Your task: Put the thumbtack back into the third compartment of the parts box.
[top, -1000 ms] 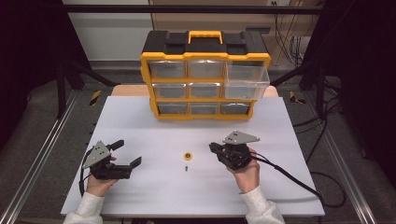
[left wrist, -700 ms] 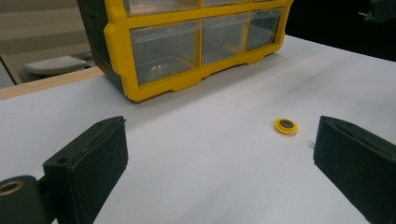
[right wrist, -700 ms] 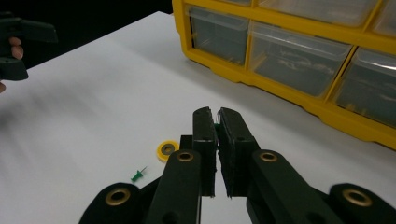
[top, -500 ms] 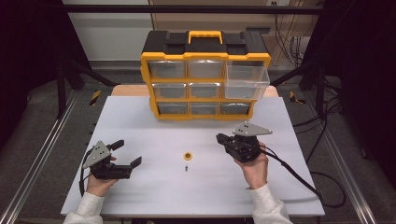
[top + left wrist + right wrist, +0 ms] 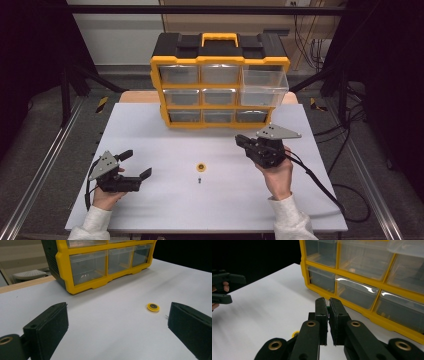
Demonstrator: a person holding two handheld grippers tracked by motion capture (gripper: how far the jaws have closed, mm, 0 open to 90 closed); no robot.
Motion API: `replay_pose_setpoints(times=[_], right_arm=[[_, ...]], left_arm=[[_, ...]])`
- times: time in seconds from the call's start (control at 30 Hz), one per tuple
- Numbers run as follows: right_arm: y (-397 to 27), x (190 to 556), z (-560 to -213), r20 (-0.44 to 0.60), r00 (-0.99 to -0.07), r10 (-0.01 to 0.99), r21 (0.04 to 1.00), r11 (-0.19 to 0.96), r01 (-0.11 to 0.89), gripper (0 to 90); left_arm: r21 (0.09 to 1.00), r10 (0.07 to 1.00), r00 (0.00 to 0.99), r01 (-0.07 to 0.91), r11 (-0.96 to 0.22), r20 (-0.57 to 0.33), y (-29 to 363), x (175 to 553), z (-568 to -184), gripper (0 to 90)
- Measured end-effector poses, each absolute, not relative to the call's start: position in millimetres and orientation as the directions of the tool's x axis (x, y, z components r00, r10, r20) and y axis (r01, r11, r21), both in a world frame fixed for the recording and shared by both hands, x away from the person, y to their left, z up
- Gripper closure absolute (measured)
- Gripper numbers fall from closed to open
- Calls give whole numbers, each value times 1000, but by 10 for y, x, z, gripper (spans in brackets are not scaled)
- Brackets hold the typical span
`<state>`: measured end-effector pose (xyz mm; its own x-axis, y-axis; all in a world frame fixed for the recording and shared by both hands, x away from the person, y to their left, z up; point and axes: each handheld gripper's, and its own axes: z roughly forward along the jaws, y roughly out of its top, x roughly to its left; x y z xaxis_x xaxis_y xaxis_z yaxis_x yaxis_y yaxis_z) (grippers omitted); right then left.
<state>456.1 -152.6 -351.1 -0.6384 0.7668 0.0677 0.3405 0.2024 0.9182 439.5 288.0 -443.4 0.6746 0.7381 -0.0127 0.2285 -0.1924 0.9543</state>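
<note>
With a tiny part pinched in my right gripper's point(image 5: 328, 305) clenched fingers, left gripper point(image 5: 134, 164) released, I next carry it to the organizer's point(image 5: 220, 80) pulled-out drawer point(image 5: 264, 86).

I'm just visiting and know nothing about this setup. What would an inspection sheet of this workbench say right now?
Surface: white table, bare apart from the items below.
Job's things: yellow ring lying flat mid-table, small screw just in front of it; yellow and black drawer cabinet at the back, its top right drawer pulled out.
Clutter: nothing seen.
Grippers: left gripper open, low at the table's left; right gripper shut, raised near the cabinet; a tiny glint between its tips, too small to identify.
Cables: one black cable trails off the table's right side.
Surroundings: metal rail beside the table, dark floor.
</note>
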Motion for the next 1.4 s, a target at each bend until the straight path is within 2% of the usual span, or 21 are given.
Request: replay_pose_setpoints(times=[0.77,1.4], right_arm=[[-1616,4531,-2930,4,-626,779,947,199,253,856],[-1729,4605,-2462,-14,-575,818,965,163,207,856]], left_arm=[[954,739,674,229,-192,-13,2888,4396,-4433,27],[954,740,673,231,-190,-15,2892,4397,-4435,27]])
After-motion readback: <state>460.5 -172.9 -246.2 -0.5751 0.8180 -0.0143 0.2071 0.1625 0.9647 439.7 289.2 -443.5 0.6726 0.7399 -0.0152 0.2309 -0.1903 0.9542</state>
